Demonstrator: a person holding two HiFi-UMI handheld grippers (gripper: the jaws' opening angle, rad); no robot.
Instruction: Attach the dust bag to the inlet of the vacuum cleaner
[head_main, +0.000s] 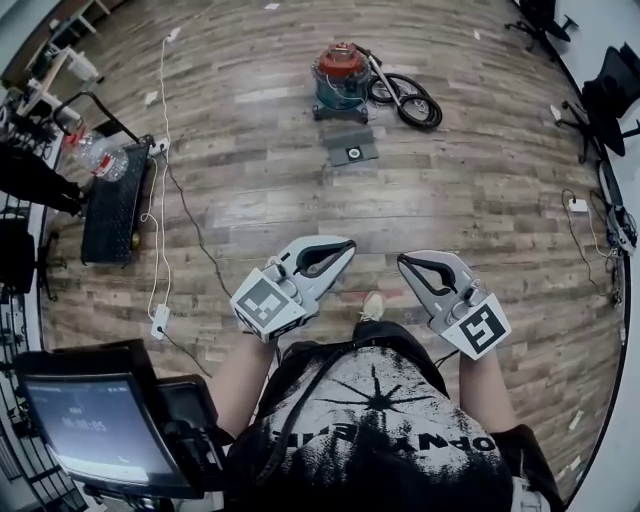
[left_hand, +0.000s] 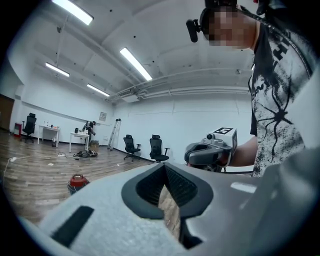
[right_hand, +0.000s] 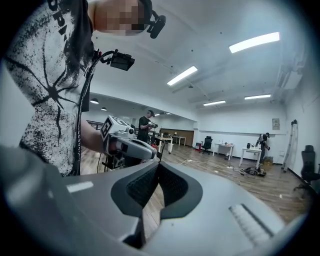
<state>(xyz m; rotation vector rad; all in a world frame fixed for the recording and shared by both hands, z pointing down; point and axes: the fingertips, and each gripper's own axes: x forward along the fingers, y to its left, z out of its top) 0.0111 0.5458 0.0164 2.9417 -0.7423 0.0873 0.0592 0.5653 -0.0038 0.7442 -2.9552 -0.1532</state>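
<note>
Long ceiling light strips light the room brightly and evenly, and they burn out to plain white in both gripper views. Shadows on the wooden floor are soft and faint. All three views bulge like a fisheye, with dark corners and lines that curve towards the rims. Close to the lens, the left gripper and right gripper look soft and out of focus, while the far room is sharper. The head view's rim seems slightly smeared, perhaps by motion.

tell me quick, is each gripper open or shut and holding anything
Left gripper: shut, holding nothing.
Right gripper: shut, holding nothing.
</note>
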